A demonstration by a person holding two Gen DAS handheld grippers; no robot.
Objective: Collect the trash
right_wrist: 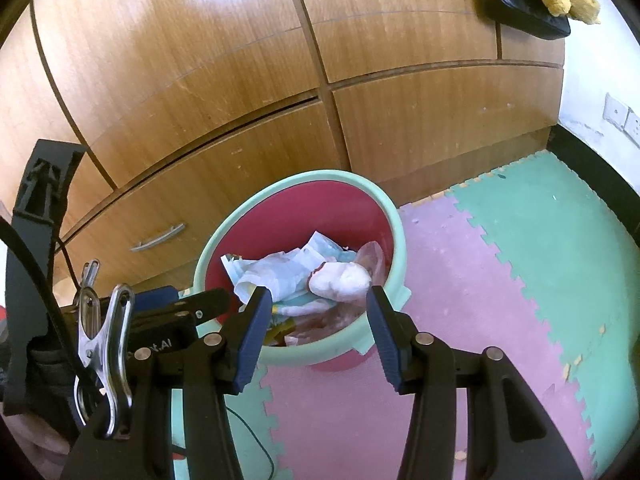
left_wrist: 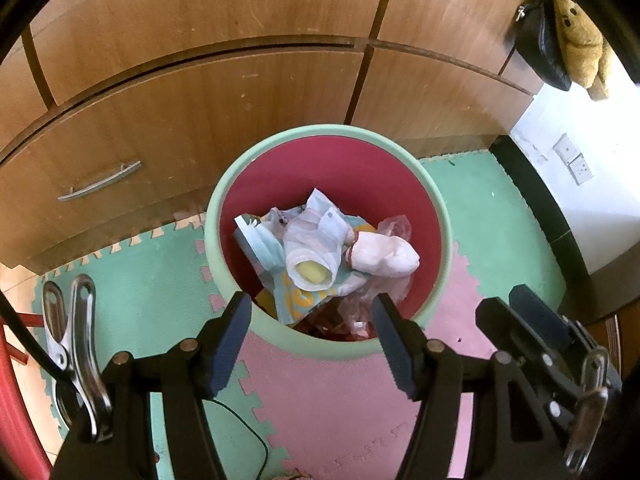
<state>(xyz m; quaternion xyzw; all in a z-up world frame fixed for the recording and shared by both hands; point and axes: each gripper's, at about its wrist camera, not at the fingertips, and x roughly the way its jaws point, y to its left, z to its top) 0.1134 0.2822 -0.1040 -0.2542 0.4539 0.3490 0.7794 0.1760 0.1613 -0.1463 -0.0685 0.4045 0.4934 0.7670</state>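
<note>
The left gripper (left_wrist: 310,312), a black frame with two dark blue ribbed pads, is seen with its jaws spread apart and nothing pinched between them. It is held above the near rim of a round waste bin with a pale green rim and a red inner wall (left_wrist: 224,208). The right gripper (right_wrist: 318,308), of the same build, is likewise spread and empty, and is held just over the near edge of the same bin (right_wrist: 208,248). In the left wrist view the right gripper's body (left_wrist: 532,320) can be seen just beside the bin, at the lower right.

Inside the bin the trash is piled: a rolled white nappy with a yellow centre (left_wrist: 310,258), a crumpled white bundle (left_wrist: 384,256) touching it, printed pale blue packaging (left_wrist: 256,240) beneath, and clear crinkled plastic (left_wrist: 394,226) against the far wall.

A metal spring clip (left_wrist: 76,344) is fixed at the left of each gripper frame. The bin stands on a floor of interlocking green and pink foam tiles (left_wrist: 328,392), close in front of a brown wooden cupboard with a curved metal drawer handle (left_wrist: 100,180). A black bag (left_wrist: 540,44) and a tan plush toy (left_wrist: 580,36) hang at the upper right, near a white wall (left_wrist: 600,200).
</note>
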